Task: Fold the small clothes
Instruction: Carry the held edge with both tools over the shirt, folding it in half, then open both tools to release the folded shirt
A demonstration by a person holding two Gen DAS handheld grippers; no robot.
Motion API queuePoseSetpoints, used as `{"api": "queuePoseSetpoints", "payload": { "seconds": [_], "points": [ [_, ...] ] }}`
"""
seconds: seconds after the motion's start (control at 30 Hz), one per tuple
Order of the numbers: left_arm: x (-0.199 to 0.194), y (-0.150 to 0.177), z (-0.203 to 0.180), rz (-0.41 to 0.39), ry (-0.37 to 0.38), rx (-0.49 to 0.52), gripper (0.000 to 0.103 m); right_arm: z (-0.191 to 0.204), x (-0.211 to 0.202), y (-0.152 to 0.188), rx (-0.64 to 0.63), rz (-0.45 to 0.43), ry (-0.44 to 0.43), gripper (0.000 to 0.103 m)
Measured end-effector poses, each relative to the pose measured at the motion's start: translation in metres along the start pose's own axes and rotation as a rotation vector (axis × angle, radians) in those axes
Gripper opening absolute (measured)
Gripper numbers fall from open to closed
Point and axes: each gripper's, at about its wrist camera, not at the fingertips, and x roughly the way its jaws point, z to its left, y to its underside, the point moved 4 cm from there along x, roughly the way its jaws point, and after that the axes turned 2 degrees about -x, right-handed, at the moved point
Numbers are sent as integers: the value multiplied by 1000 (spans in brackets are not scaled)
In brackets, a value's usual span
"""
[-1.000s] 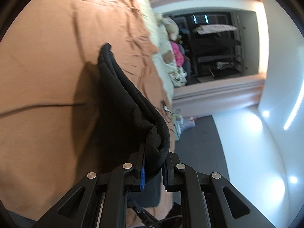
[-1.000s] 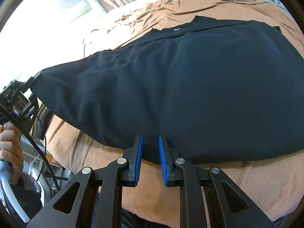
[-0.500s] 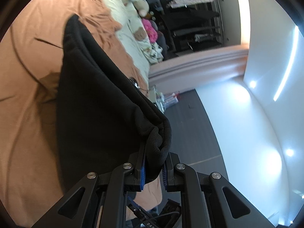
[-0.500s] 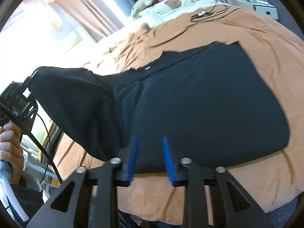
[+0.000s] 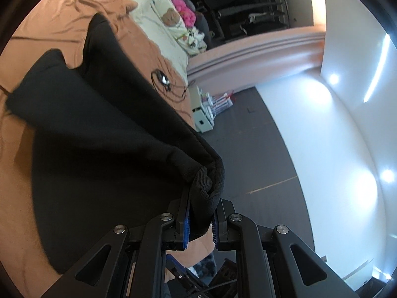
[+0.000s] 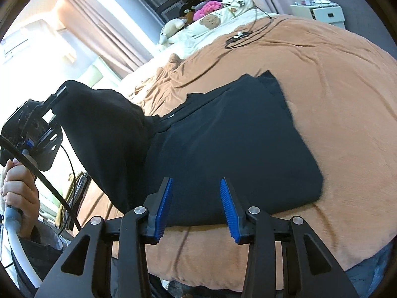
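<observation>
Just ahead of my opening, empty right tongs (image 6: 196,208) the black knit garment (image 6: 235,154) lies on the brown bedspread (image 6: 335,79), its lifted ribbed corner clamped in my left tongs (image 5: 201,219).

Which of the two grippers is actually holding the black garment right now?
The left gripper: its blue pads pinch a bunched edge of the black garment. The right gripper is opening, with nothing pressed between its pads.
</observation>
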Motion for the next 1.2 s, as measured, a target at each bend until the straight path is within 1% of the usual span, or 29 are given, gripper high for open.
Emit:
{"api": "queuePoseSetpoints", "payload": {
  "seconds": [0.13,0.2,0.43,0.53,0.67,0.77,0.83,0.87,0.9,0.93,1.07,1.2],
  "points": [
    [41,11,-3,51,-15,5,14,-19,-11,1,38,-20,6,38],
    [69,21,-2,91,-23,1,14,-24,-16,0,53,-28,10,38],
    [146,55,2,215,-53,14,14,-58,-36,1,117,-57,34,38],
    [168,69,7,254,-79,20,14,-70,-43,1,146,-67,39,38],
    [186,80,19,283,-115,10,15,-87,-51,3,182,-77,41,38],
    [197,89,30,312,-128,-3,28,-92,-50,4,195,-72,40,38],
    [201,96,32,342,-117,-14,51,-90,-51,7,195,-64,37,38],
    [201,98,32,351,-114,-15,57,-89,-49,7,194,-58,34,38],
    [200,99,32,349,-123,-6,66,-89,-47,7,191,-53,30,38],
    [197,99,32,343,-130,3,72,-87,-44,7,189,-47,26,38],
    [177,89,34,312,-128,18,77,-85,-31,4,183,-15,5,38],
    [145,79,50,264,-173,28,79,-81,-20,0,170,17,-1,38]
  ]
}}
